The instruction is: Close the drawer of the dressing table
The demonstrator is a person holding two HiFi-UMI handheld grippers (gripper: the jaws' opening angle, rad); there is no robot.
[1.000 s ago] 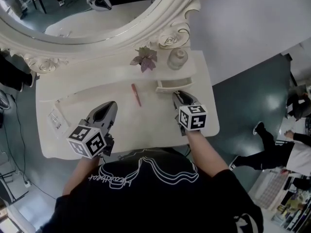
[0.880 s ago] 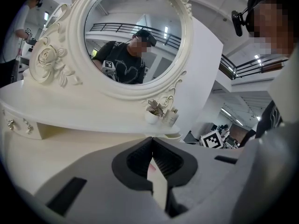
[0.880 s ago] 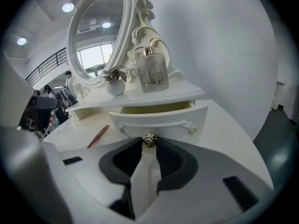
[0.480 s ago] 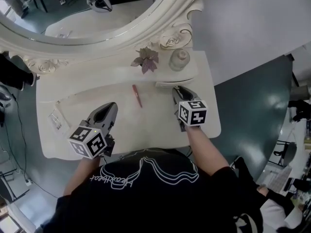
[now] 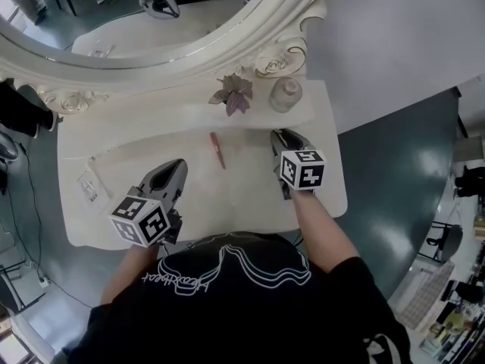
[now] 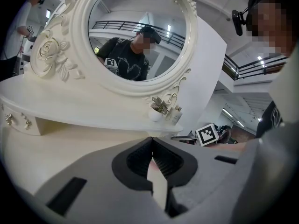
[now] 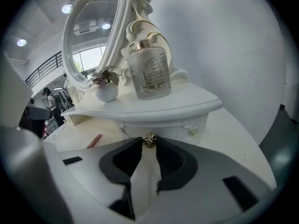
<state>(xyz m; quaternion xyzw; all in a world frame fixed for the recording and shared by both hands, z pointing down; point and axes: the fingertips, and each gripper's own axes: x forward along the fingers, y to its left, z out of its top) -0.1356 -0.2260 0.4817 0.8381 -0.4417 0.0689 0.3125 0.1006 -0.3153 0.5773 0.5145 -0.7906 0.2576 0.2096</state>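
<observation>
The small white drawer point(image 7: 170, 124) sits in under the dressing table's raised shelf point(image 7: 154, 107), its front about level with the shelf edge. My right gripper point(image 7: 149, 143) is shut on the drawer's gold knob point(image 7: 149, 139), which shows between the jaw tips. In the head view the right gripper point(image 5: 283, 134) points at the shelf's right end, and the drawer itself is hidden there. The left gripper point(image 5: 175, 165) rests over the tabletop at the left, shut with nothing in it; its tips meet in the left gripper view point(image 6: 150, 141).
On the shelf stand a glass bottle point(image 5: 286, 93) and a small potted plant point(image 5: 235, 94). A red pencil point(image 5: 217, 149) lies on the white tabletop point(image 5: 235, 196), and a small packet point(image 5: 89, 186) lies at the left. The oval mirror point(image 5: 114, 21) stands behind.
The right gripper moved toward the mirror with the knob in it, and the drawer that stuck out from the shelf has slid in under it. The left gripper stayed put.
</observation>
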